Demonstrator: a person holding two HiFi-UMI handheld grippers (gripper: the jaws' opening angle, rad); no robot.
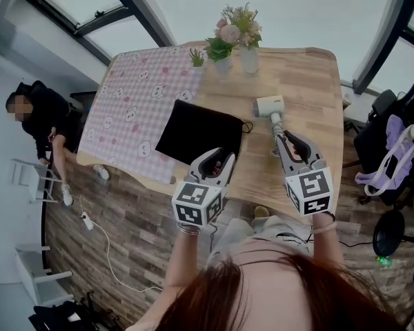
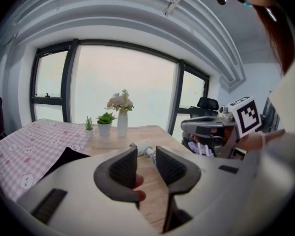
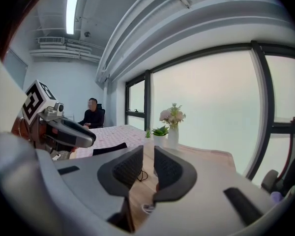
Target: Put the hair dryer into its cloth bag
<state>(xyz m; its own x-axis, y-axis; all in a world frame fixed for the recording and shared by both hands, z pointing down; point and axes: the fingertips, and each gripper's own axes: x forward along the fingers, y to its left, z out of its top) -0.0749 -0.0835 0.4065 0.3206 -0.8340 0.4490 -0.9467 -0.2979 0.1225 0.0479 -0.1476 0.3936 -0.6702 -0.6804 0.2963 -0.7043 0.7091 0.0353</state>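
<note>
- Spanning most of the head view, a wooden table point(image 1: 310, 81) is seen, with a pink patterned cloth point(image 1: 134, 102) spread over its left part.
- A black cloth bag point(image 1: 200, 131) is laid flat near the table's middle. Its near edge is overlapped in the head view by the tips of the left gripper point(image 1: 219, 158), and its drawstring point(image 1: 246, 126) is turned toward the hair dryer.
- The hair dryer point(image 1: 270, 107) is found on bare wood to the right of the bag, apart from it. Its head is set farther away and its handle is pointed back toward the person, so the long axis is lined up roughly with the right gripper point(image 1: 288, 139).
- The right gripper is judged the nearer one, as its tips are held just at the handle's end. Its jaws are parted narrowly and nothing is caught between them.
- The left gripper's jaws are spread wider and are likewise empty; the bag's mouth is likely to be taken by it.
</note>
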